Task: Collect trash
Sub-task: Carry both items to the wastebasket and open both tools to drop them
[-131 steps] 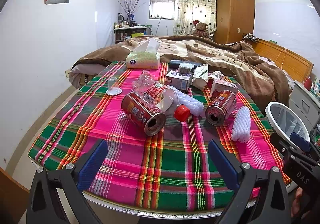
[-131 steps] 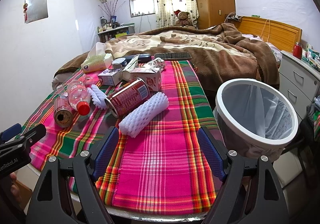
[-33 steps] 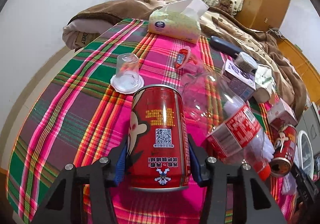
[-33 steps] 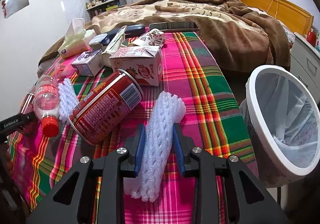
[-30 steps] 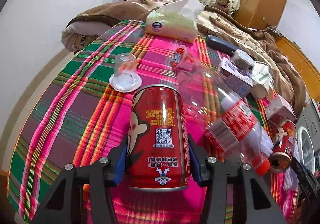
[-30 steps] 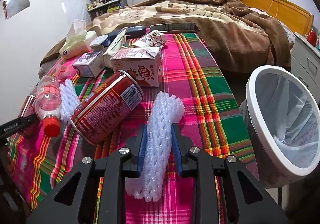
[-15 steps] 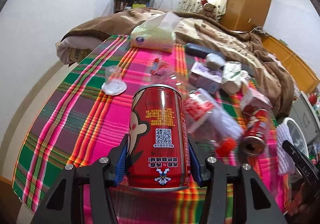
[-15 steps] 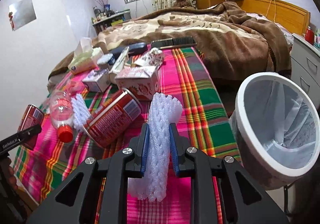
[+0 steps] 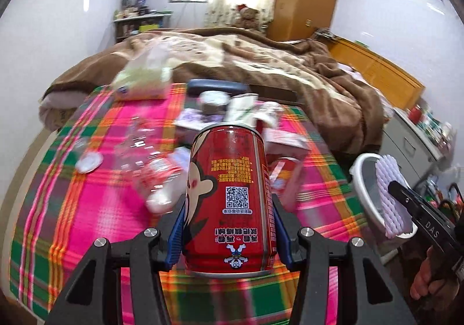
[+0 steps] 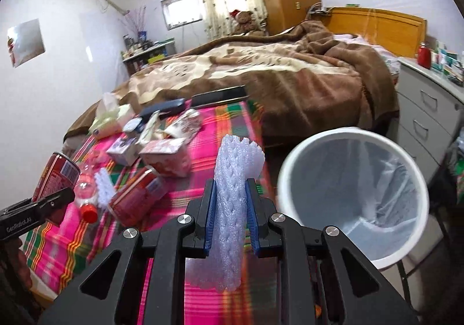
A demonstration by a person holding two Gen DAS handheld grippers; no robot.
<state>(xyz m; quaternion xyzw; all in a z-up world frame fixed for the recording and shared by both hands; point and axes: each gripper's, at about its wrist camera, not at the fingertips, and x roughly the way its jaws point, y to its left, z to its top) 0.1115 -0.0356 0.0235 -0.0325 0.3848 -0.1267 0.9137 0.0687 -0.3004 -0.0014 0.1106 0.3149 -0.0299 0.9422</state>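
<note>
We now carry both loads off the table (image 9: 87,209), where a second ago both still lay on the plaid cloth. The white bin (image 10: 348,151) stands just beside the table's right edge, its liner open. The left gripper (image 9: 229,226) has its jaws clamped on the red can (image 9: 229,194), held upright above the cloth. The right gripper (image 10: 230,220) has its jaws pinched narrow on the foam net sleeve (image 10: 232,209), lifted near the bin rim. We judge that the sleeve goes in first. A second can, a bottle and cartons remain.
</note>
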